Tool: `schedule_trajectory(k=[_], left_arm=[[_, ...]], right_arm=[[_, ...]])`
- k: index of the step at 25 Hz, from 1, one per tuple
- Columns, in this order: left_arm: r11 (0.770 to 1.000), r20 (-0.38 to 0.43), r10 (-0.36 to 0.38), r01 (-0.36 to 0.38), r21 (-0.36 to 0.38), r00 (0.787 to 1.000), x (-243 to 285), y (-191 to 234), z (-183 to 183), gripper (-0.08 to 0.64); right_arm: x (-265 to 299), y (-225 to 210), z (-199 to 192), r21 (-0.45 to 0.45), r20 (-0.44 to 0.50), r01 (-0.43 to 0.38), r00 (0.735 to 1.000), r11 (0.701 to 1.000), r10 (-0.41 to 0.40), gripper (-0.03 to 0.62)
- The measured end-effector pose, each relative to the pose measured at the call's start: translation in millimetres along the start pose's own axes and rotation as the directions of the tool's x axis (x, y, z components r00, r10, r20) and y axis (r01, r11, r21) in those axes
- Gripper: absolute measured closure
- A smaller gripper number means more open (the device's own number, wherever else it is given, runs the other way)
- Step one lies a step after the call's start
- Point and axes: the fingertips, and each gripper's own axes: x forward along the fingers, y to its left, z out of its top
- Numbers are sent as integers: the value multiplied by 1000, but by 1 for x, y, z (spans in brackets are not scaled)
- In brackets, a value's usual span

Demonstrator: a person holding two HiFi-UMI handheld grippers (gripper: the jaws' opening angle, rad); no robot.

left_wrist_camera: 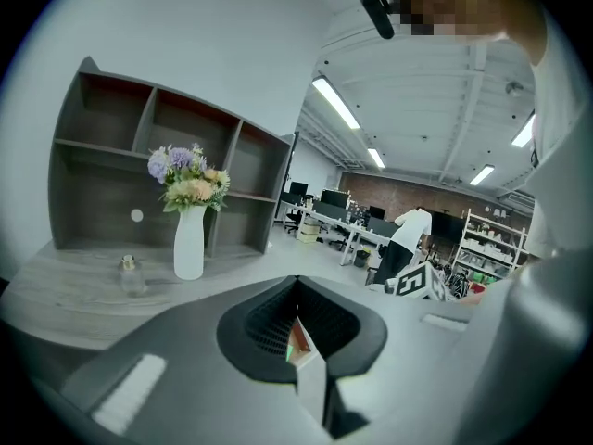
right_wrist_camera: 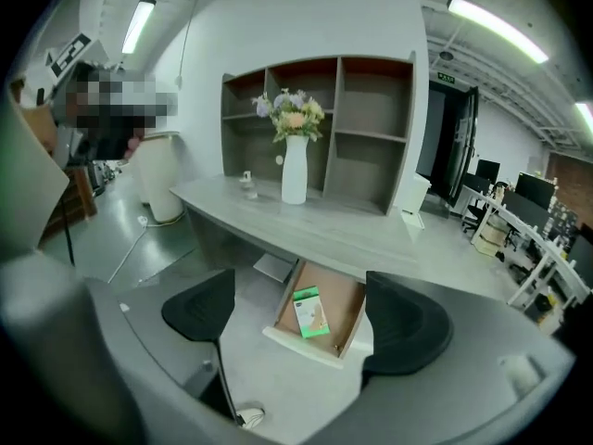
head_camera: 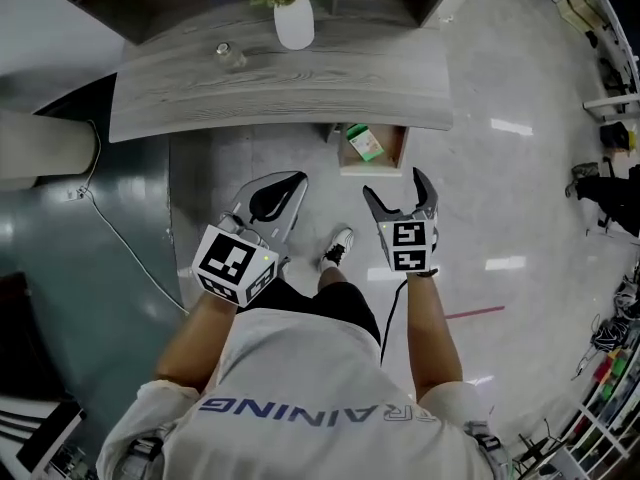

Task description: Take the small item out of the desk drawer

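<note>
The grey wooden desk (head_camera: 300, 88) runs across the top of the head view, and a white vase (head_camera: 294, 23) of flowers and a small glass bottle (head_camera: 224, 52) stand on it. The person stands before the desk in a white shirt. Both bare forearms reach forward from the torso.

The right forearm (head_camera: 432, 328) runs nearly straight ahead. It carries the right gripper (head_camera: 394, 186) level above the floor, with the marker cube facing up. The left forearm (head_camera: 195, 333) angles inward toward the middle. The left gripper (head_camera: 297, 181) is tipped on its side, and its jaws point up and to the right toward the desk edge.

The right gripper's jaws are spread wide with nothing between the pads. In the right gripper view the open gap frames the drawer, which lies well beyond the tips. The left gripper's jaws are drawn together and meet at the tips around an oval hollow.

The drawer (head_camera: 402, 150) is pulled out from under the desk's right end, just ahead of the right gripper. The small green box (head_camera: 365, 143) lies flat on the drawer's brown floor, toward its left side. Neither gripper touches the box.
</note>
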Motion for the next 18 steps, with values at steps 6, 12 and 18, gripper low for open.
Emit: schedule_trajectory(k=[6,12,18], left_arm=[[998,-45,44,-46,-51,998,18,20,-45,561],[989,-86,93,-102,-104,992,38,29,-81,561],[982,-110,124,-138,-129,986,58,37,-102,561]], right_arm=[[95,-12,-62,-33,-137,24,990,999,-28,132],[162,-16,-115,-127,-249,20,967,992,-51,133],[211,-18,-151,-196,-310,-15,950,980,-48,150]])
